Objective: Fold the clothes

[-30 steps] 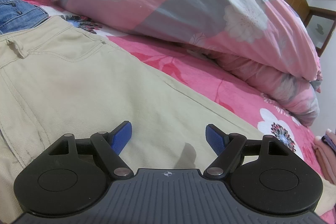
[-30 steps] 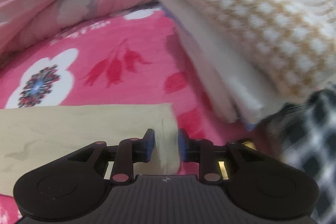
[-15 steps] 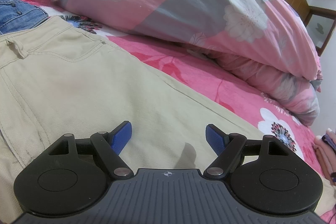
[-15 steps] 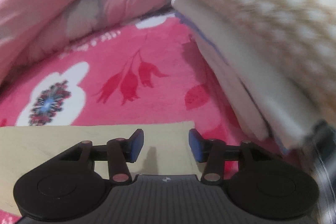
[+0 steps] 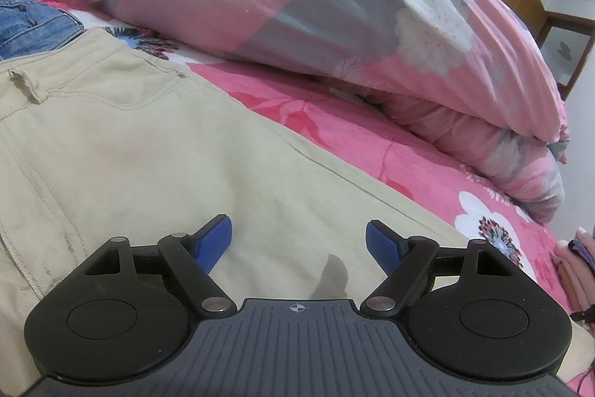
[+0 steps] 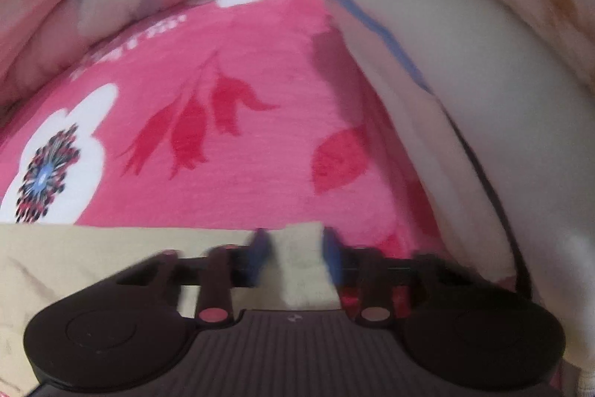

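Beige trousers point(image 5: 141, 151) lie flat on the pink flowered bedsheet point(image 5: 372, 151), waistband and belt loop at the left. My left gripper point(image 5: 299, 242) hovers over the thigh area, open, with nothing between its blue pads point(image 5: 215, 240). In the blurred right wrist view, the hem end of the trouser leg point(image 6: 111, 248) lies along the bottom. My right gripper point(image 6: 295, 248) has its fingers drawn in on a raised bunch of that beige cloth at the leg's corner.
A rolled pink and grey quilt point(image 5: 334, 6) runs along the far side of the bed. Blue jeans point(image 5: 29, 25) lie at the far left. Close to the right of my right gripper sits a stack of folded white and checked cloth point(image 6: 483, 62). A wooden chair point(image 5: 539, 13) stands by the wall.
My right gripper held the hem corner, opened half a second ago, and has now narrowed again onto the cloth while moving closer to the sheet. The left gripper has stayed still and open.
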